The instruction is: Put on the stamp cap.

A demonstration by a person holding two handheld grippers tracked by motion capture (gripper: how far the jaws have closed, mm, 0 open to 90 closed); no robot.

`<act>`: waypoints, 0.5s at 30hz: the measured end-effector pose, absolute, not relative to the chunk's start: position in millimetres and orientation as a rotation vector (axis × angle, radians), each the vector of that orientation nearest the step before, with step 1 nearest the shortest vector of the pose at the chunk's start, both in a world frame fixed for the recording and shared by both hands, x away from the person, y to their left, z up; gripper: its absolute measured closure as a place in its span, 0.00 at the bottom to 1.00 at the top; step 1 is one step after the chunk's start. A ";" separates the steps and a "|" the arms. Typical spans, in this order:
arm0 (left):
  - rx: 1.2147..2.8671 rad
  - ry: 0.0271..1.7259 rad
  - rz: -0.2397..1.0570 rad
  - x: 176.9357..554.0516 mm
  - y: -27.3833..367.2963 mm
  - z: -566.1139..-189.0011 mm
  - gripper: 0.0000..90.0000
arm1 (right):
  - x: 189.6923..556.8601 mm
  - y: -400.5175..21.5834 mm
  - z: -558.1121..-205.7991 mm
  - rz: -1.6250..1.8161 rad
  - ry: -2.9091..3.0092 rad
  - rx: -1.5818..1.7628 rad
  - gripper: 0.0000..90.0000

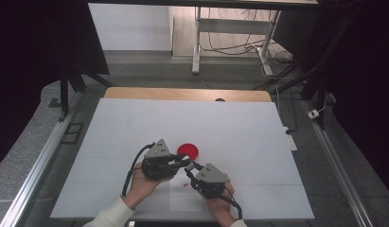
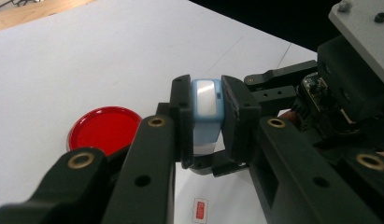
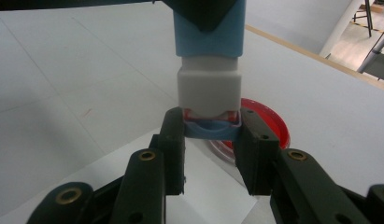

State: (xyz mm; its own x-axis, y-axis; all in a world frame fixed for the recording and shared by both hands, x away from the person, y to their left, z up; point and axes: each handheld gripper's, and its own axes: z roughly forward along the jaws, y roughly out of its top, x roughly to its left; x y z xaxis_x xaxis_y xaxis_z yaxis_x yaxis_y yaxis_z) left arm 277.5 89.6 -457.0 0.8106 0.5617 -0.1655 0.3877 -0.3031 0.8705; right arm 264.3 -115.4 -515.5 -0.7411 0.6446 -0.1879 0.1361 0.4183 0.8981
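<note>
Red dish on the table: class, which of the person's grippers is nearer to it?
Left. The left gripper sits just beside the red dish, at its near edge; the right gripper is slightly farther toward the person.

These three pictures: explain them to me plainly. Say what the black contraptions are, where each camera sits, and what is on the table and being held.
A person at a white table holds a hand tool in each hand, each with two black jaws that clamp.

The high view looks down from above: the left gripper and the right gripper meet near the middle of the table. The other two pictures come from cameras riding on the tools themselves, looking along their jaws.

On the table lie a red round dish and a small red-and-white label.

Both tools grip one small object between them: the left gripper clamps its light blue part, and the right gripper clamps the end below its white part. What the object is I cannot tell.
</note>
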 end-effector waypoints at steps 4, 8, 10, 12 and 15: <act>1.935 0.709 0.207 277.3 88.4 -457.9 0.84 | 264.1 -115.5 -515.2 1.307 2.164 0.668 0.72; 1.937 0.710 0.204 277.5 88.3 -458.2 0.84 | 264.4 -116.4 -515.1 1.308 2.162 0.673 0.72; 1.941 0.708 0.205 277.4 88.2 -458.3 0.84 | 264.4 -116.5 -515.1 1.307 2.161 0.674 0.72; 1.947 0.710 0.209 277.2 88.1 -458.3 0.84 | 264.2 -116.5 -515.3 1.304 2.160 0.675 0.72; 1.951 0.714 0.207 277.0 87.7 -458.6 0.84 | 263.7 -116.2 -515.6 1.291 2.160 0.672 0.72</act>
